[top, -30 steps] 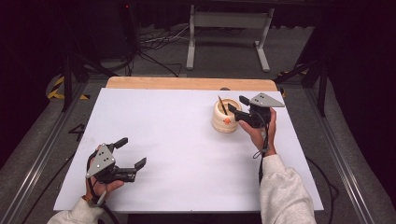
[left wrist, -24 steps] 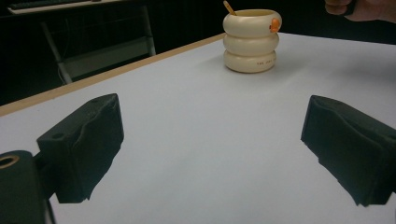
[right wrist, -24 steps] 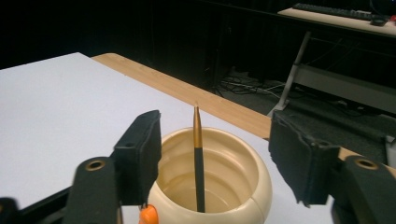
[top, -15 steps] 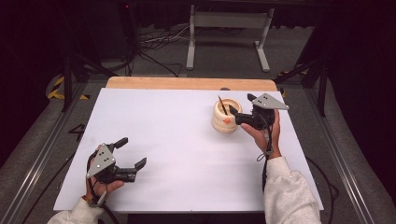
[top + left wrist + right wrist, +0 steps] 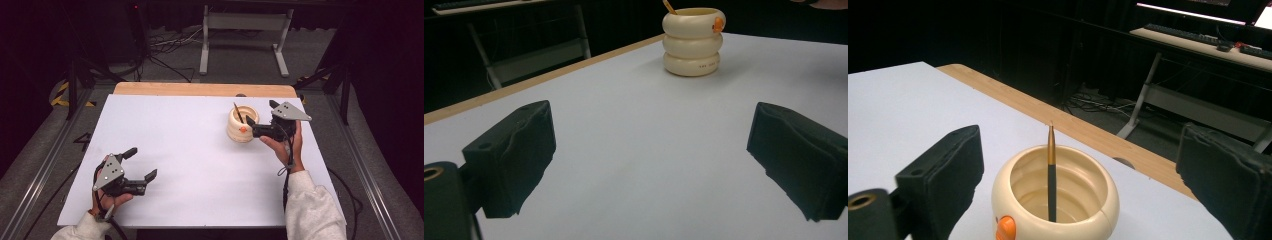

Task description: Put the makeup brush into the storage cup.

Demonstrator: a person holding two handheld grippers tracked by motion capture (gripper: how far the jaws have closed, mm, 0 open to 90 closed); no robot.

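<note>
One white table (image 5: 200,150), wood-edged at the far side, bears a cream ribbed pen holder (image 5: 243,123) toward its far right, a brush (image 5: 1051,170) standing inside, tip up, leaning on the rim. Right gripper (image 5: 257,131), just beside the holder, has just been opening, jaws wide and empty, seemingly having released the brush. Left gripper (image 5: 142,165) rests idle near the front-left, jaws wide apart, empty.

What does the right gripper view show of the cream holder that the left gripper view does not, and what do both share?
The right gripper view looks down into the cream holder: its hollow inside and the pen's dark lower shaft standing in it. The left gripper view shows the holder's outside, three stacked rings on the white table, seen from afar. Both share the holder, its orange button, the pen's gold end and open black jaws.
</note>
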